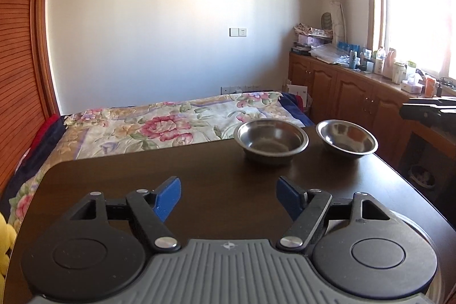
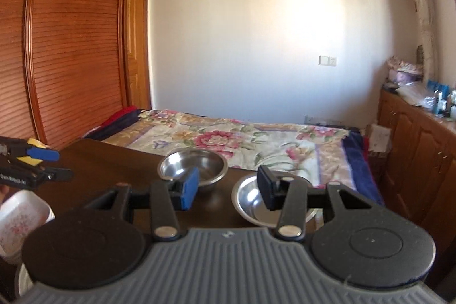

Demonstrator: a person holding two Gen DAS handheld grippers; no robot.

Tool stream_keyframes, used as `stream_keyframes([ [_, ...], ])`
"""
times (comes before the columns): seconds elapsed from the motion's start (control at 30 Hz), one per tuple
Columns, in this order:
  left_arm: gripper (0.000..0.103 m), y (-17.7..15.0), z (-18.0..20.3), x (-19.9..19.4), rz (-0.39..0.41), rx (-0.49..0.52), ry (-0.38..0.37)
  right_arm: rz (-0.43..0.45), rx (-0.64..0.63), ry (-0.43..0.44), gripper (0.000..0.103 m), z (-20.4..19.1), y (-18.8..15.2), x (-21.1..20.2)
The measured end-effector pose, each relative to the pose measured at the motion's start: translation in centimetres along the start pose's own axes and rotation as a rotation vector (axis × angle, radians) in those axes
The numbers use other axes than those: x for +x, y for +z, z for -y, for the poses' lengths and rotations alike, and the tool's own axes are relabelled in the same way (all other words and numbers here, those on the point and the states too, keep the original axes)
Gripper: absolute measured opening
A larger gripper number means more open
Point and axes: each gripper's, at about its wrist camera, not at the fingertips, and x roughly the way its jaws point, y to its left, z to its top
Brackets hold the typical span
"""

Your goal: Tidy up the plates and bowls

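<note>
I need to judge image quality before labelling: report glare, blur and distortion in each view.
Left wrist view: the window is blown out white, the wardrobe bows with fisheye curvature, both steel bowls look sharp. Right wrist view: soft sun patch on the wall, slight overall blur, right gripper fingers softened.

A home bedroom: floral-quilted bed [image 1: 176,124], louvred wardrobe [image 2: 71,42], curtained window [image 1: 416,19].

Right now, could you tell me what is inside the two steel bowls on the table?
Both look empty: the left bowl and the right bowl show only bare, shiny metal. In the right wrist view, the right gripper, which is open, covers part of the right bowl's inside.
</note>
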Motion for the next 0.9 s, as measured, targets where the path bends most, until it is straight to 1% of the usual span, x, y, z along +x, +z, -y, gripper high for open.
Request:
stream_keyframes([
  [0.1,0.077,0.8,0.2,1.4,-0.013,0.024,0.001,-0.032,0.022,0.038,0.047,0.4,0.0,1.9],
  [0.33,0.078,2.2,0.3,4.9,-0.039,0.03,-0.032,-0.091,0.059,0.071,0.047,1.0,-0.1,6.8],
  [0.47,0.078,2.5,0.4,7.1,-0.058,0.016,-0.06,-0.122,0.077,0.091,0.047,1.2,0.0,9.5],
  [0.53,0.077,2.7,0.5,8.3,-0.07,0.01,-0.064,-0.139,0.078,0.099,0.045,1.1,0.1,10.7],
  [0.57,0.077,2.8,0.5,8.9,-0.075,0.009,-0.068,-0.147,0.076,0.104,0.041,1.1,0.1,11.3],
  [0.63,0.077,3.1,0.5,10.1,-0.084,0.005,-0.074,-0.166,0.067,0.105,0.039,0.9,0.1,12.2],
  [0.73,0.076,3.4,0.5,11.6,-0.1,-0.013,-0.087,-0.191,0.051,0.103,0.035,0.6,0.1,13.1],
  [0.9,0.068,3.7,0.6,13.6,-0.118,-0.025,-0.099,-0.231,0.023,0.093,0.035,0.1,0.2,14.5],
])
